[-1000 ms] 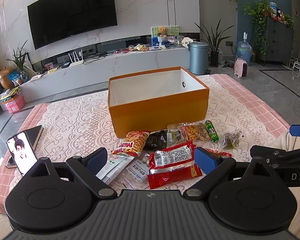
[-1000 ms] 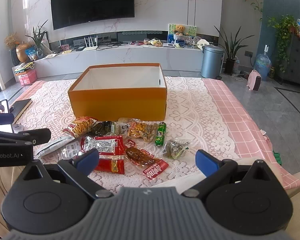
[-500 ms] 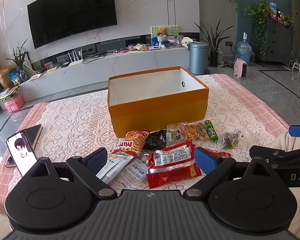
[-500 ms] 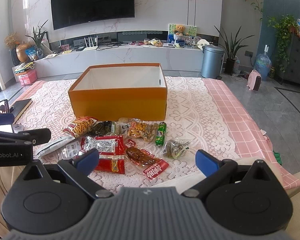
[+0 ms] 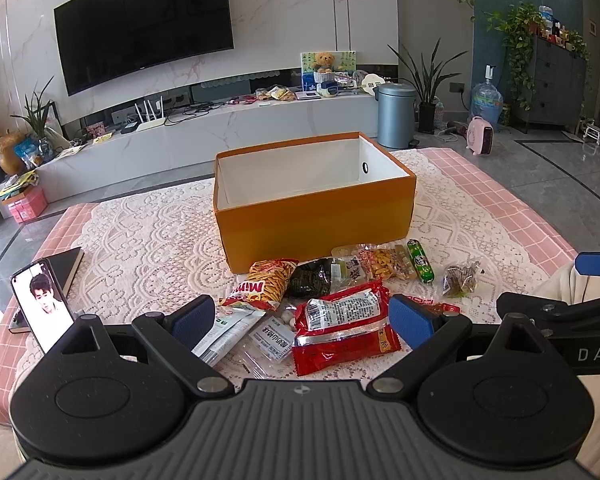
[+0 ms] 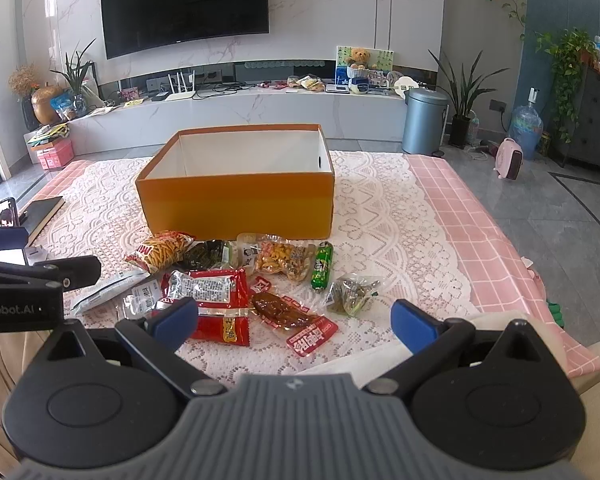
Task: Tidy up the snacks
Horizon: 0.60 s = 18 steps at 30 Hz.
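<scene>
The left gripper (image 5: 302, 320) hangs with its jaws spread wide and nothing between them; the right gripper (image 6: 294, 322) is likewise wide apart and empty. The snacks lie in a loose heap on the white lace tablecloth (image 5: 148, 240), just in front of the open orange cardboard box (image 5: 316, 220), whose visible white interior holds nothing. The big red crinkly foil packet (image 5: 344, 326) looks light, soft and slippery; pinching a flat sealed edge seems safer than squeezing its puffed middle. The small green sausage stick (image 6: 322, 266) seems firmer and easy to pinch across. Only the right wrist view shows the flat brown vacuum-packed strip (image 6: 284, 312) fully; the left view shows the propped phone (image 5: 40, 304) clearly.
</scene>
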Tool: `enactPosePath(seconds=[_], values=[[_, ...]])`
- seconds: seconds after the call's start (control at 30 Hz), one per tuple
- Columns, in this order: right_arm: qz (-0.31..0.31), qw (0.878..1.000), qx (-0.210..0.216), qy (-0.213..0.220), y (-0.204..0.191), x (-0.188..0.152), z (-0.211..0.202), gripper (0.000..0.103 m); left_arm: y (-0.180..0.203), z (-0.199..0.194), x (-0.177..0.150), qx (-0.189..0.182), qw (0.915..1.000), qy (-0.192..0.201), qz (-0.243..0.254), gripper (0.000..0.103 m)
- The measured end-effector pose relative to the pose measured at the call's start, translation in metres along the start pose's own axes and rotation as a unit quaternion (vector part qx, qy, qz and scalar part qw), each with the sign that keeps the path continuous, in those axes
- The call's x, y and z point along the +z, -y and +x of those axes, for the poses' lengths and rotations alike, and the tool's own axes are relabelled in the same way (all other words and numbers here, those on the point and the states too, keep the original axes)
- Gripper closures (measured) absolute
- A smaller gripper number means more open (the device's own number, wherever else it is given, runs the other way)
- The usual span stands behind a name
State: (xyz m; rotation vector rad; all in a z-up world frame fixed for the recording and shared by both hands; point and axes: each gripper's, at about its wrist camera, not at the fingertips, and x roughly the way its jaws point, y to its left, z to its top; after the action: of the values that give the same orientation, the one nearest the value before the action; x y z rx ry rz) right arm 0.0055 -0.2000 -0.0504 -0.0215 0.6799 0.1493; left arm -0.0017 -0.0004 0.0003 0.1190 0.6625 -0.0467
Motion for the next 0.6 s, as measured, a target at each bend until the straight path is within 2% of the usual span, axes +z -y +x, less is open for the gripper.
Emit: enactPosePath(seconds=[0.6], values=[[0.001, 1.000, 0.000, -0.002, 0.0003, -0.0008, 0.0008, 0.004, 0.0030, -0.0010, -0.0002, -0.002, 1.0000, -0.001, 0.000, 0.000]])
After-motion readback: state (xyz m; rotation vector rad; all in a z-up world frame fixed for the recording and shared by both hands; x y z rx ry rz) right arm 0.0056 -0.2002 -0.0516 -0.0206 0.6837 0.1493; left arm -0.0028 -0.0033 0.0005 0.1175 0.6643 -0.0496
